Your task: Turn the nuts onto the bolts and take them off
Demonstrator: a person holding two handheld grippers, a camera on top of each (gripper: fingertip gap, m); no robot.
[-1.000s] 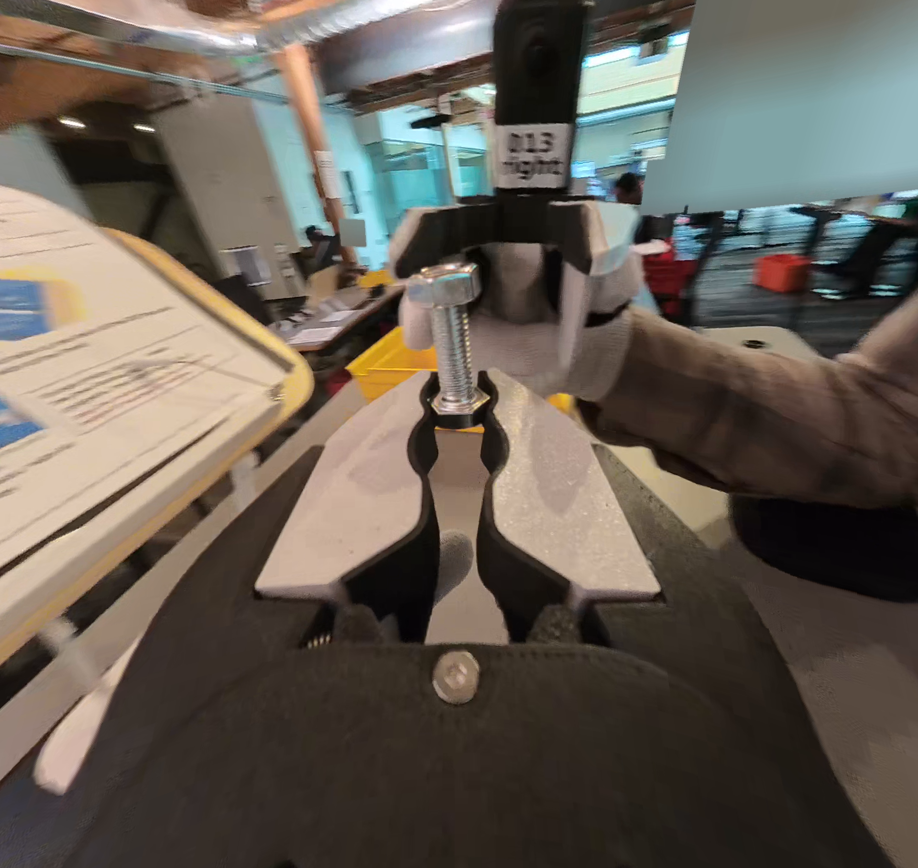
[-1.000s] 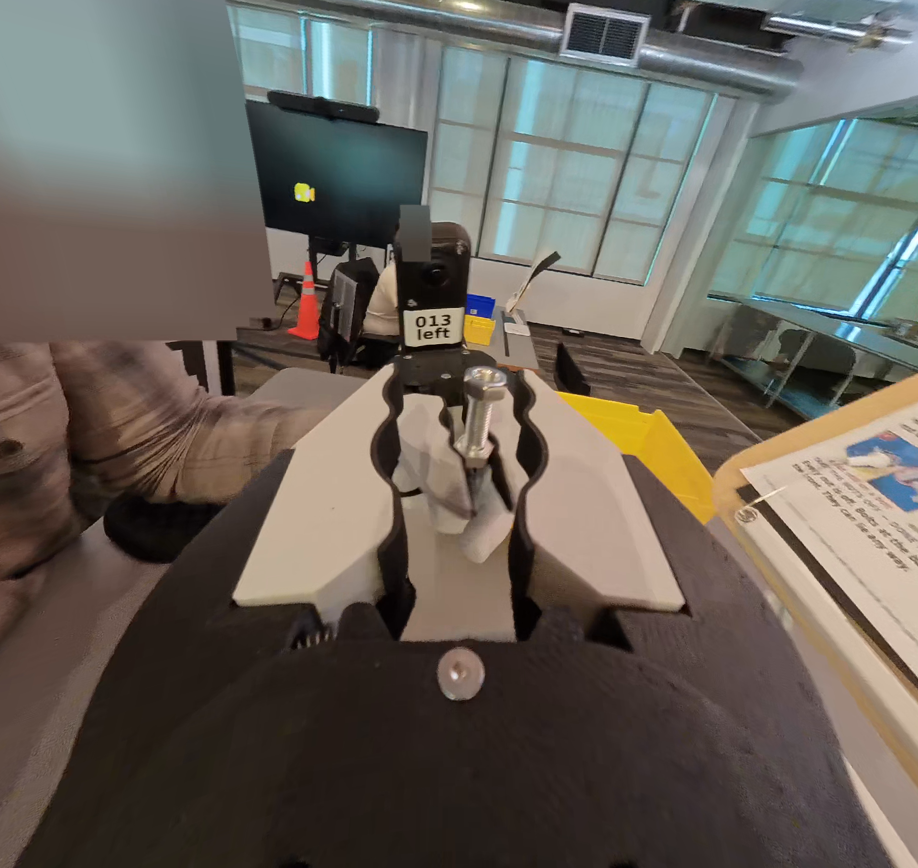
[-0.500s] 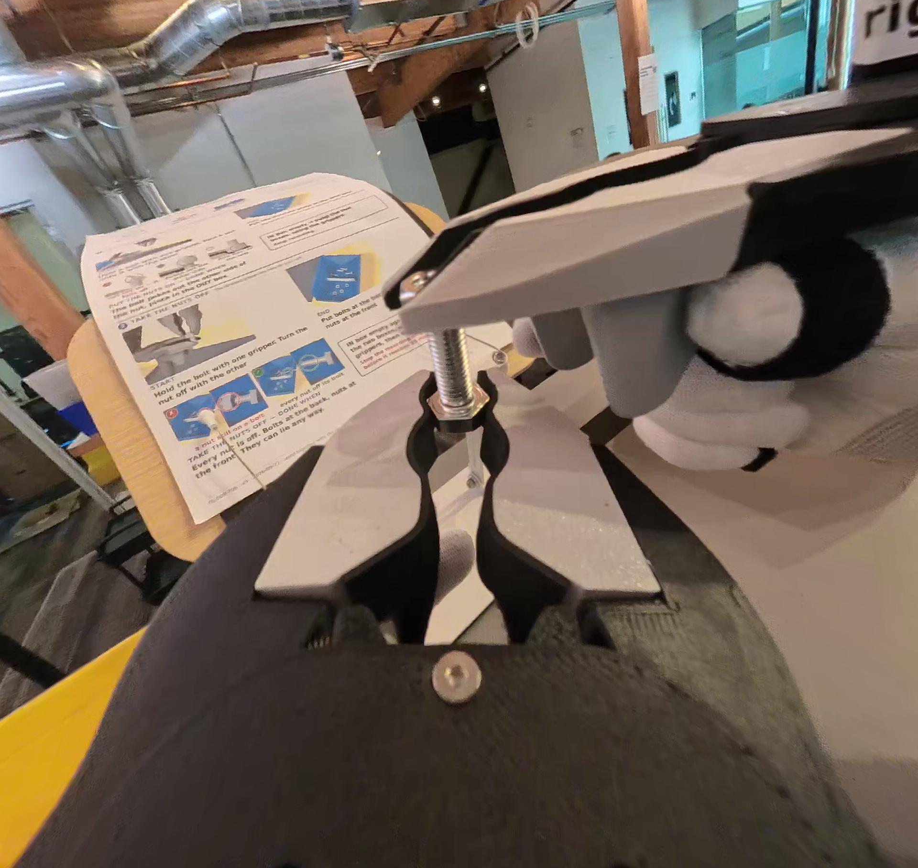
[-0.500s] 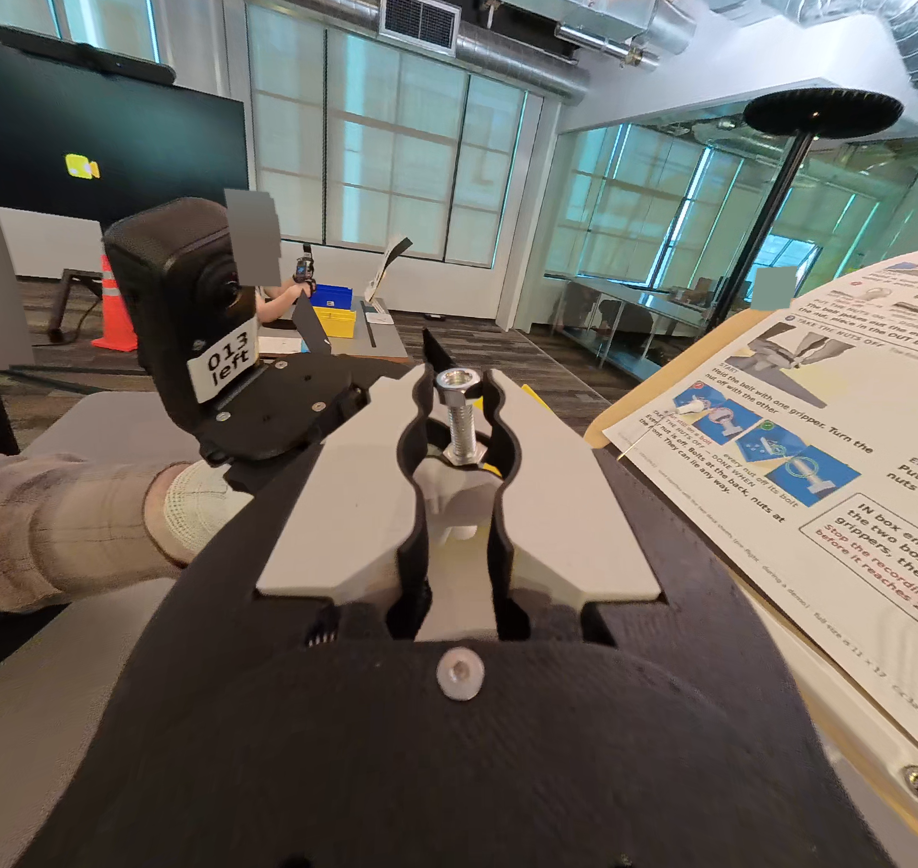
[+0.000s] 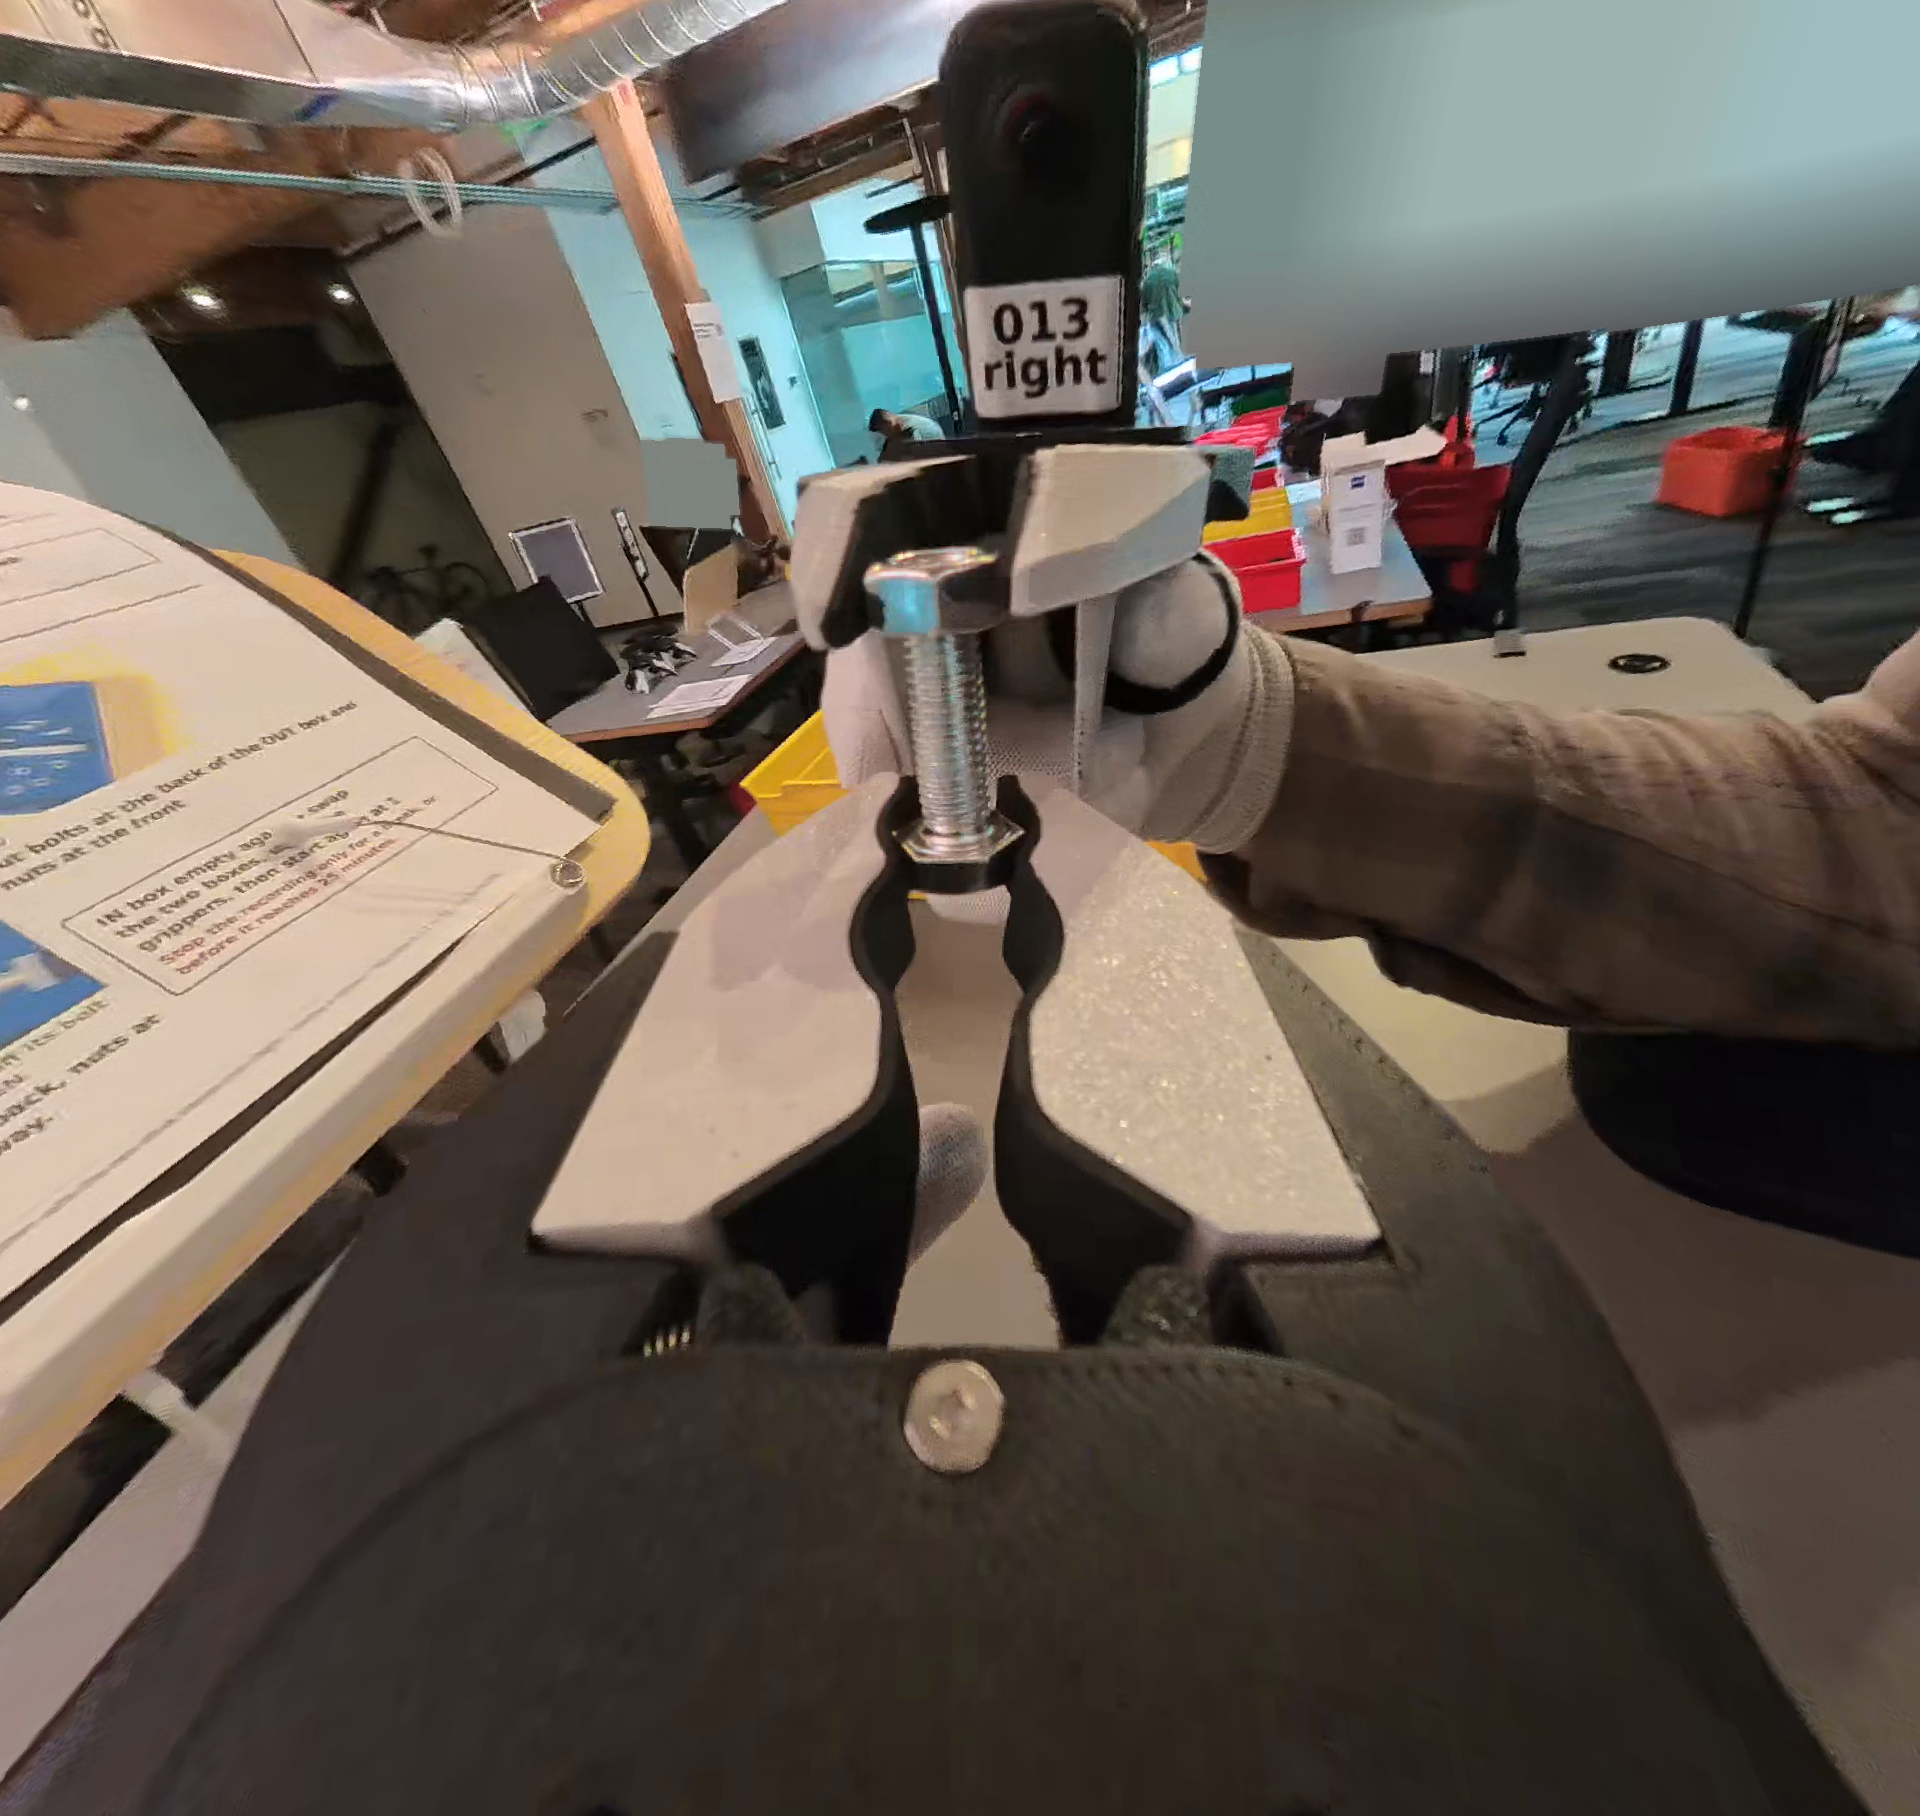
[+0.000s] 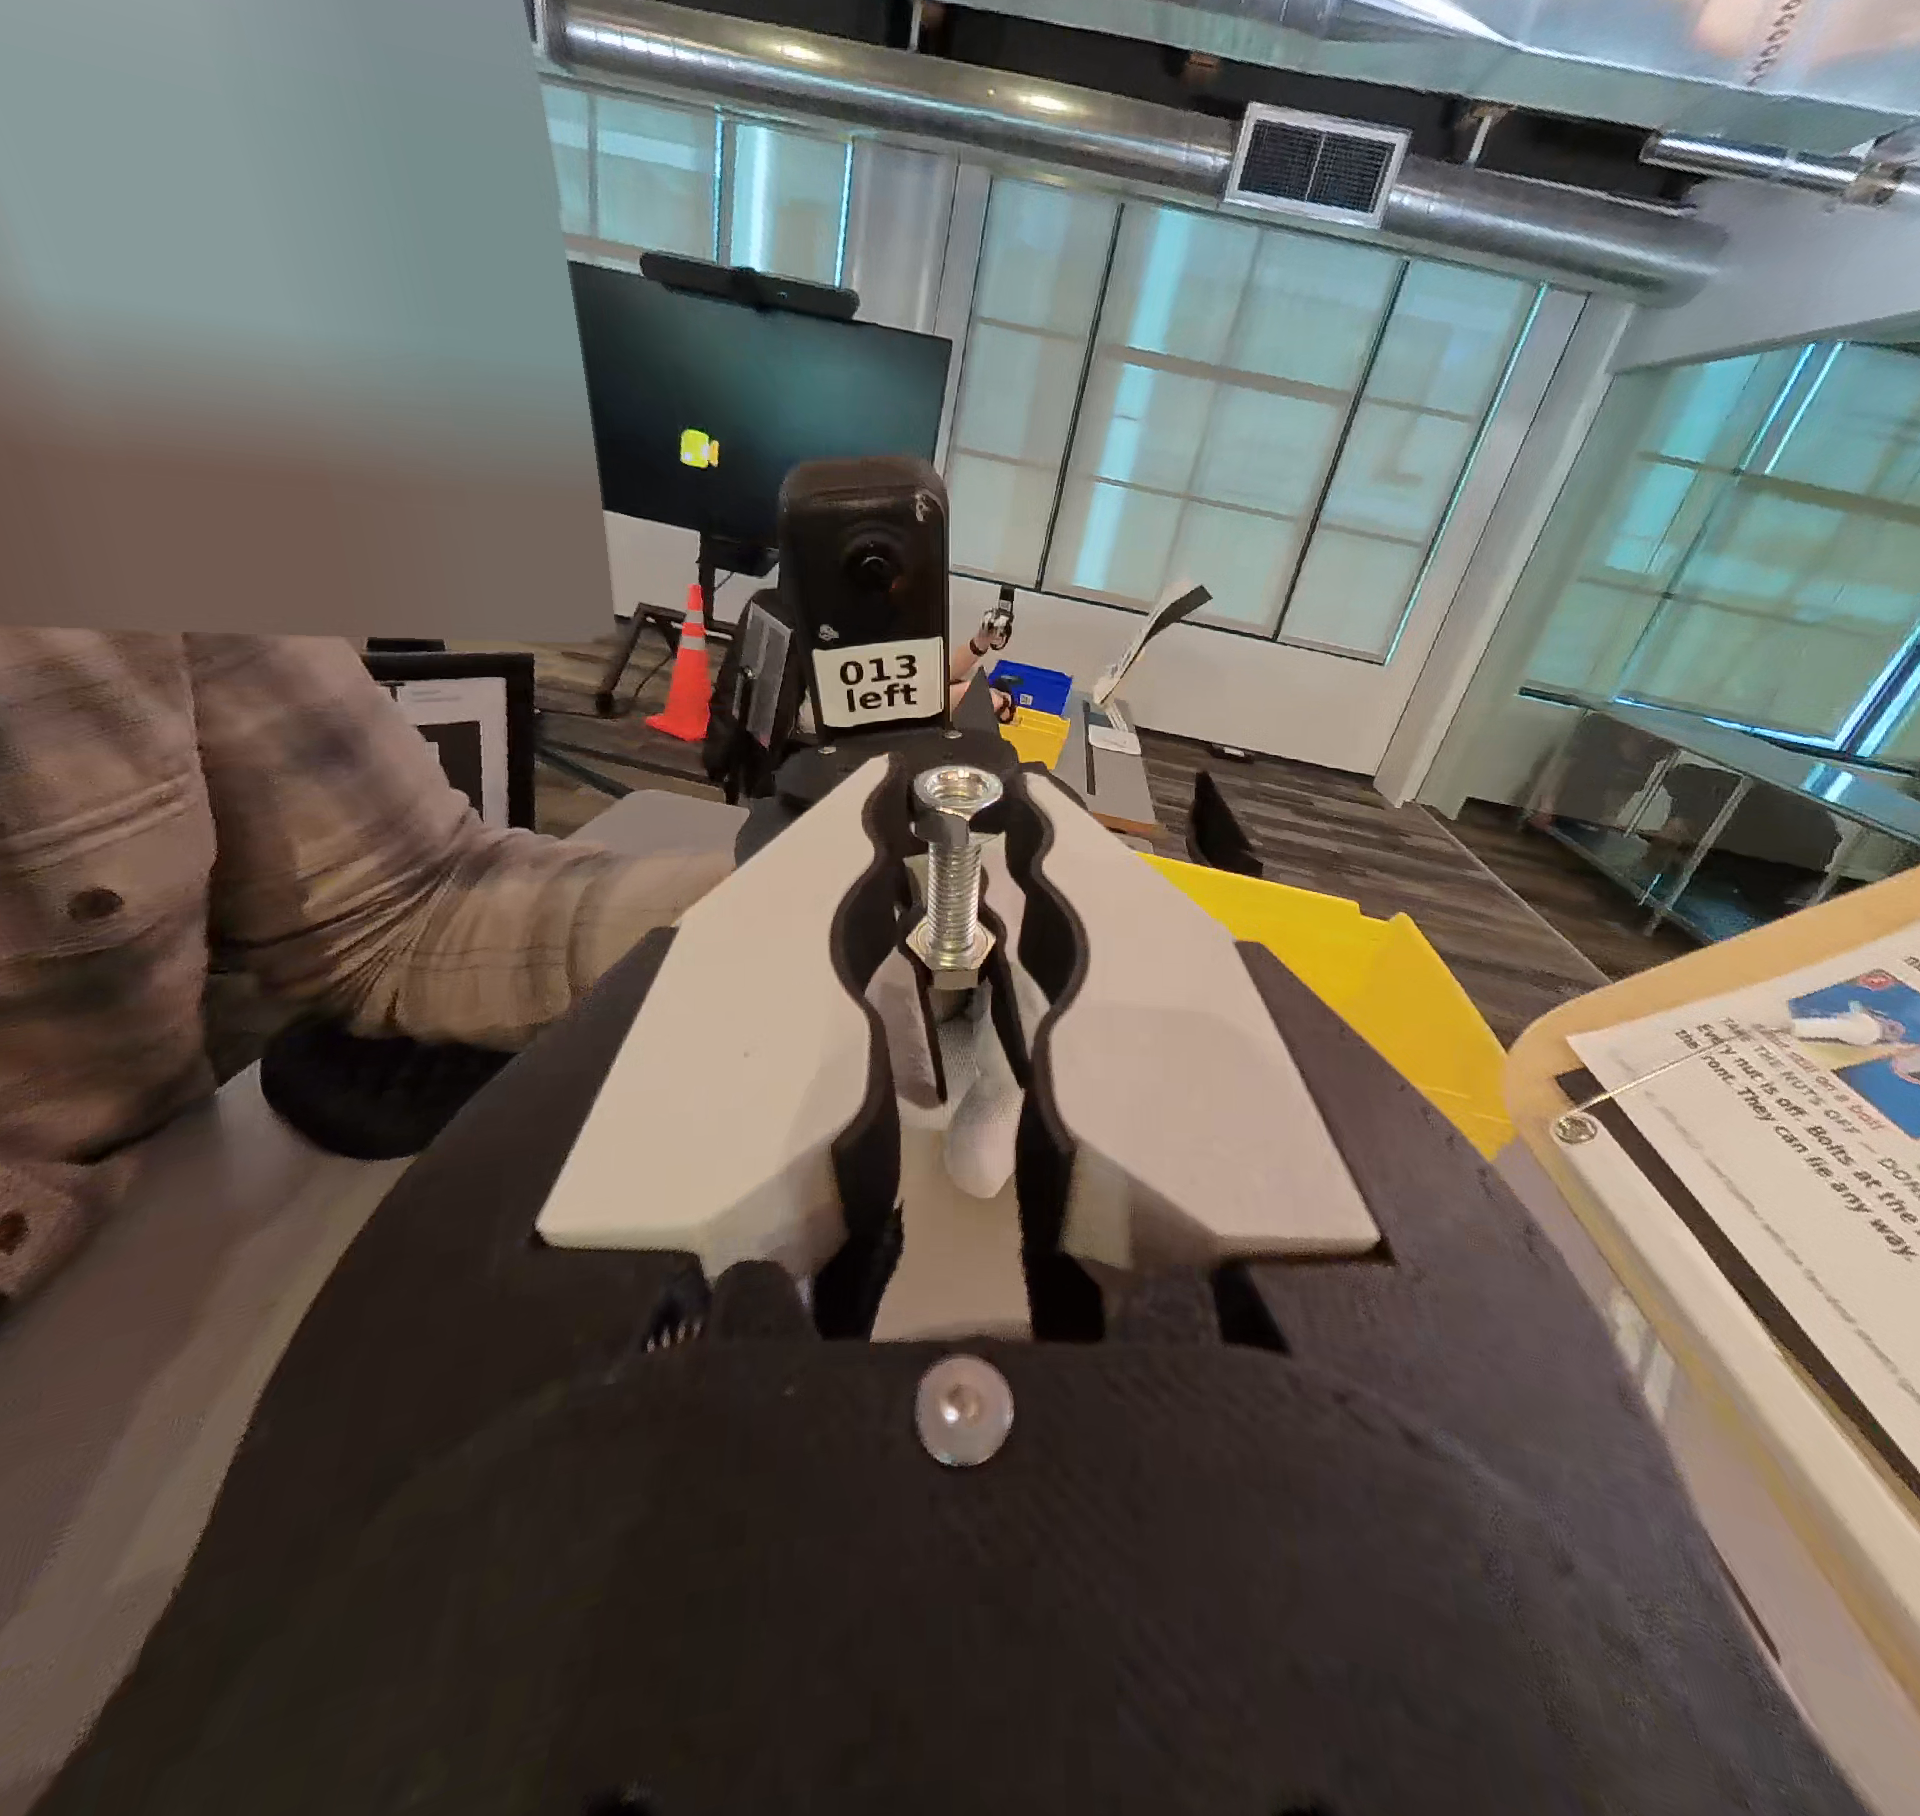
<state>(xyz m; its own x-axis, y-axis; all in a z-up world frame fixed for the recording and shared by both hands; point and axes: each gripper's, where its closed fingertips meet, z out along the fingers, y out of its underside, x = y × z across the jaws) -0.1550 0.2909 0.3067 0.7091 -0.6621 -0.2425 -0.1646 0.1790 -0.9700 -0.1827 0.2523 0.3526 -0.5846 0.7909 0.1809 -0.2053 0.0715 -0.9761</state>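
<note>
Open-plan workshop: two hand-held grippers share one bolt (image 5: 943, 717).
Left gripper (image 5: 954, 847) pinches the nut (image 5: 951, 839); right gripper (image 6: 954, 798) clamps the bolt head beyond it.

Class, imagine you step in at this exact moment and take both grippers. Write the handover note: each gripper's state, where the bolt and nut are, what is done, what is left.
Left gripper: shut on the nut, near the threaded end of the bolt.
Right gripper: shut on the bolt at its hex head.
Both parts are held in the air between the two grippers, above the grey table; a yellow bin sits behind.
Done: bolt and nut picked up, nut engaged on the thread.
Left: whether it is going on or coming off cannot be told; finish turning, then sort the parts.
</note>
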